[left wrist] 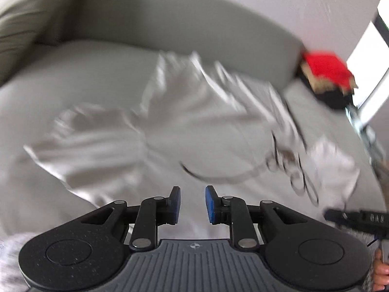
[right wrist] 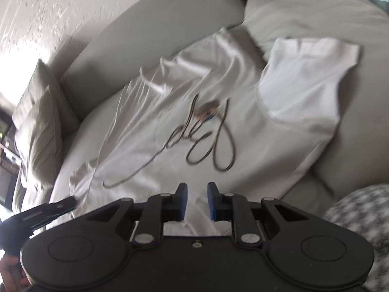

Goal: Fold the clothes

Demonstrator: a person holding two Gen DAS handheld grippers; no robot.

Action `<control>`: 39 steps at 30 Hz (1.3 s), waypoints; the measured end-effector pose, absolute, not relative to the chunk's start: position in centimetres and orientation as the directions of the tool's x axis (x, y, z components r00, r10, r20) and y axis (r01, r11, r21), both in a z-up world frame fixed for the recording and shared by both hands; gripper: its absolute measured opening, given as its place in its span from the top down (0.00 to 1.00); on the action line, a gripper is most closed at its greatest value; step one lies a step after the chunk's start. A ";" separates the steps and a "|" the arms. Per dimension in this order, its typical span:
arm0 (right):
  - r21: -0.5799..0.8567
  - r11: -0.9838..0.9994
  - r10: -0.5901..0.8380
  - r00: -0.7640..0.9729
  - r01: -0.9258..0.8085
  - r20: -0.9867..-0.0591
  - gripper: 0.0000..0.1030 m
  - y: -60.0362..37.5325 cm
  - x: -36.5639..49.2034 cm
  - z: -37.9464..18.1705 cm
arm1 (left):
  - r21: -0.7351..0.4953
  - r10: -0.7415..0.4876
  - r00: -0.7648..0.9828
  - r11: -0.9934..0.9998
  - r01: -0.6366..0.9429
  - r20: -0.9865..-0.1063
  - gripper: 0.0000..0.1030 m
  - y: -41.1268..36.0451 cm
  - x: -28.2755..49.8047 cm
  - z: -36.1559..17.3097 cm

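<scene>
Two grippers, left [left wrist: 192, 202] and right [right wrist: 197, 200], fingers spread, over wrinkled white T-shirt [right wrist: 194, 102].

Your shirt [right wrist: 194, 121] lies spread on the sofa seat [right wrist: 340, 24], backrest [right wrist: 170, 29] at eleven o'clock, cushion [right wrist: 41, 121] at nine.

- A grey sofa [left wrist: 60, 92] is filling both views, its backrest [right wrist: 150, 24] curving along a textured white wall [right wrist: 48, 7].
- A pale cushion [right wrist: 41, 126] is leaning at one end.
- A red, tan and black pile [left wrist: 325, 77] is sitting at the other end.
</scene>
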State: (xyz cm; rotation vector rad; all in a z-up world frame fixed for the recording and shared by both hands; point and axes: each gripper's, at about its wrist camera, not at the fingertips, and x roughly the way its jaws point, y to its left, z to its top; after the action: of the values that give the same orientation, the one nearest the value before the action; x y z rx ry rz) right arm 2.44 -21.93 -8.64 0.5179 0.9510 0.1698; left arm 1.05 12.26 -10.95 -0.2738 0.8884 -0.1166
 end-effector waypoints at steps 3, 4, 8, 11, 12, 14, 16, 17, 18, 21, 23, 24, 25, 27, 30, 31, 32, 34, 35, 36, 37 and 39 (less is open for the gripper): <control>0.458 0.887 0.353 0.539 0.068 -0.765 0.82 -20.9 1.8 -10.0 | -0.212 -0.187 0.580 0.977 0.025 -0.793 0.81 9.9 -0.4 -12.1; 0.441 0.896 0.347 0.535 0.055 -0.771 0.83 -20.9 1.2 -9.9 | -0.185 -0.174 0.567 0.982 0.038 -0.805 0.80 9.2 -1.0 -12.4; 0.402 0.914 0.330 0.482 0.052 -0.812 0.83 -21.6 -1.2 -9.5 | -0.119 -0.127 0.492 0.992 0.049 -0.861 0.74 8.2 -3.4 -11.6; 0.453 0.888 0.373 0.450 0.080 -0.811 0.83 -22.5 -2.3 -9.0 | -0.063 -0.077 0.542 0.997 0.043 -0.837 0.76 9.1 -4.6 -9.7; 0.478 0.876 0.388 0.481 0.073 -0.786 0.82 -22.7 -2.4 -8.0 | -0.055 -0.064 0.578 0.998 0.033 -0.814 0.76 9.5 -4.6 -8.6; 0.512 0.858 0.406 0.548 0.048 -0.731 0.82 -23.1 -2.4 -5.5 | -0.071 -0.059 0.654 0.997 0.009 -0.754 0.76 10.5 -4.6 -5.6; 0.530 0.848 0.410 0.618 0.012 -0.670 0.77 -23.4 -2.0 -2.4 | -0.109 -0.075 0.727 0.994 0.001 -0.682 0.75 11.6 -4.5 -2.3; 0.537 0.843 0.412 0.651 -0.007 -0.638 0.71 -23.5 -1.8 -0.8 | -0.118 -0.074 0.756 0.993 -0.004 -0.650 0.72 12.1 -4.3 -0.8; 0.544 0.839 0.413 0.682 -0.026 -0.603 0.66 -23.7 -1.6 0.7 | -0.121 -0.065 0.781 0.993 -0.013 -0.621 0.68 12.5 -4.1 0.6; 0.556 0.828 0.409 0.762 -0.078 -0.502 0.55 -24.2 -0.8 5.1 | -0.134 -0.050 0.838 0.991 -0.028 -0.544 0.61 13.7 -3.1 4.1; 0.557 0.825 0.402 0.796 -0.100 -0.452 0.51 -24.7 0.0 7.4 | -0.148 -0.052 0.848 0.988 -0.031 -0.527 0.54 14.3 -1.4 5.2; 0.554 0.826 0.395 0.811 -0.108 -0.431 0.46 -24.9 0.7 8.2 | -0.157 -0.054 0.849 0.987 -0.035 -0.525 0.53 14.5 -0.4 5.6; 0.546 0.831 0.385 0.823 -0.111 -0.418 0.42 -25.0 1.6 8.8 | -0.165 -0.056 0.848 0.986 -0.038 -0.527 0.52 14.8 0.8 5.7; 0.533 0.840 0.360 0.834 -0.096 -0.417 0.34 -25.1 3.7 9.2 | -0.181 -0.062 0.834 0.982 -0.046 -0.549 0.48 15.2 3.9 5.0; 0.530 0.846 0.332 0.829 -0.052 -0.450 0.33 -25.6 8.1 7.4 | -0.199 -0.071 0.793 0.978 -0.065 -0.605 0.47 16.3 9.0 2.5; 0.529 0.848 0.322 0.825 -0.033 -0.464 0.33 -25.8 9.7 6.7 | -0.202 -0.070 0.775 0.977 -0.075 -0.628 0.48 16.7 11.1 1.1; 0.531 0.847 0.310 0.817 -0.006 -0.486 0.33 -26.1 11.5 5.3 | -0.198 -0.062 0.760 0.976 -0.089 -0.647 0.50 17.0 13.1 -0.4; 0.528 0.847 0.284 0.797 0.051 -0.532 0.41 -26.8 15.2 2.1 | -0.187 -0.044 0.733 0.976 -0.115 -0.679 0.52 17.6 17.1 -3.2; 0.525 0.848 0.270 0.788 0.077 -0.553 0.53 -27.2 17.3 0.5 | -0.173 -0.026 0.727 0.977 -0.128 -0.686 0.52 17.8 18.9 -4.3; 0.520 0.848 0.257 0.779 0.103 -0.573 0.61 -27.7 19.4 -1.1 | -0.159 -0.009 0.723 0.977 -0.140 -0.691 0.52 18.0 20.6 -5.5; 0.515 0.847 0.243 0.768 0.129 -0.592 0.62 -28.1 21.5 -2.7 | -0.145 0.006 0.721 0.978 -0.148 -0.693 0.52 18.2 22.5 -6.6; 0.514 0.843 0.223 0.767 0.157 -0.601 0.66 -28.9 24.7 -5.3 | -0.124 0.024 0.715 0.980 -0.153 -0.699 0.52 18.6 25.8 -8.3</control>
State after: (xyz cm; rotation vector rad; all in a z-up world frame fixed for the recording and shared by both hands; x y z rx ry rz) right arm 24.73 -28.86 -5.31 0.5782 0.7054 0.0380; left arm 25.81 18.57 -8.32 -0.1776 0.7691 0.0985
